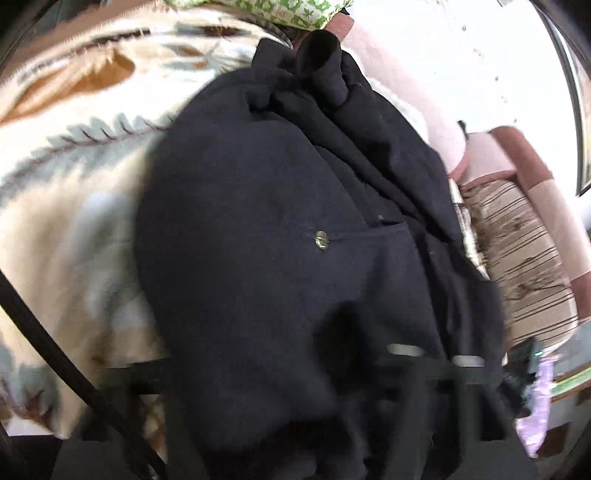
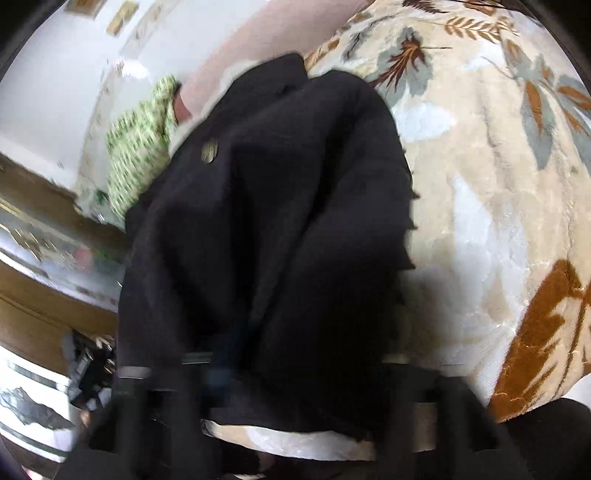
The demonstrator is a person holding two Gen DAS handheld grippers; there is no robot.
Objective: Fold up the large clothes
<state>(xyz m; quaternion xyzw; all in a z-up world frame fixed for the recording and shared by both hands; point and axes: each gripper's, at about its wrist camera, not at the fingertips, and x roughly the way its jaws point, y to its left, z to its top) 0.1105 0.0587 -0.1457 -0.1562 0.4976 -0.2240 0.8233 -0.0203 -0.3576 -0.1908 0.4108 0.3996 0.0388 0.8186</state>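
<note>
A large black garment (image 1: 266, 229) with a small brass button (image 1: 320, 240) lies bunched on a cream blanket with brown and grey leaves (image 1: 66, 155). It fills the left wrist view and drapes over my left gripper (image 1: 295, 398), whose fingers are buried in the cloth and blurred. In the right wrist view the same black garment (image 2: 266, 221) with the brass button (image 2: 209, 151) hangs over my right gripper (image 2: 280, 391), and the cloth runs between its dark fingers. Both views are motion-blurred.
A green-and-white patterned pillow (image 2: 136, 147) lies beyond the garment, also seen in the left wrist view (image 1: 280, 11). A brown striped cushion (image 1: 524, 266) and pink fabric (image 1: 413, 99) sit to the right. The leaf blanket (image 2: 491, 192) spreads to the right in the right view.
</note>
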